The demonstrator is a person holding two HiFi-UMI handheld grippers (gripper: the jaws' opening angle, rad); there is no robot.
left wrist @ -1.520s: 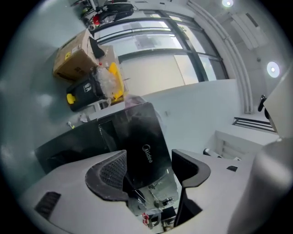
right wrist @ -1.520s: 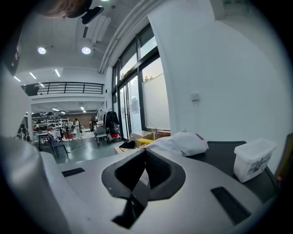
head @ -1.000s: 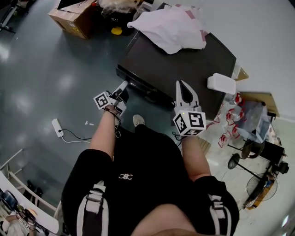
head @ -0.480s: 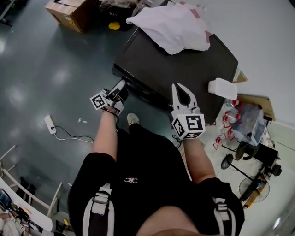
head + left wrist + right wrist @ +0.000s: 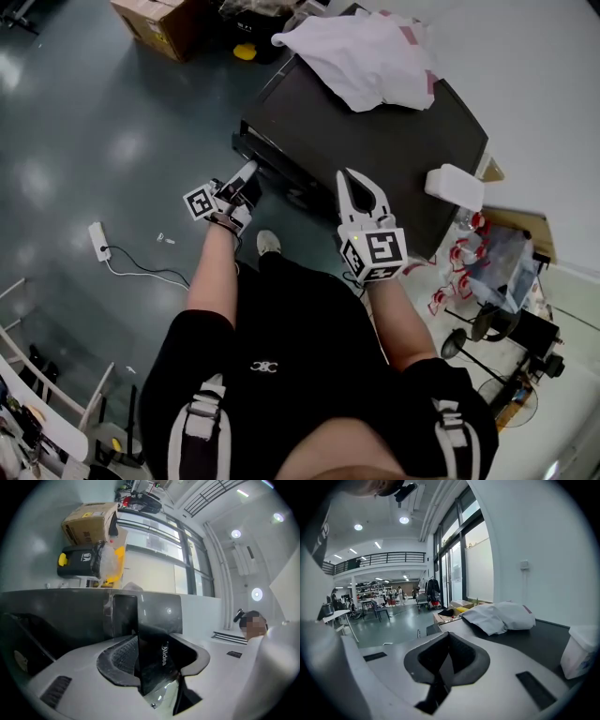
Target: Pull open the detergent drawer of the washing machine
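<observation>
- Grey polished floor [image 5: 84, 131] all round; dark grey washing machine [image 5: 375, 141] just ahead of me.
- Glossy black detergent drawer front [image 5: 152, 653] sits at the machine's near top corner.
- Left gripper [image 5: 246, 178]: jaws have just been closing and are pinched on that panel's edge.
- Right gripper [image 5: 360, 186]: jaws together, empty, near the machine's front edge.
- I reckon the panel is stiff, light, slick plastic. Hold its edge and pull straight.
</observation>
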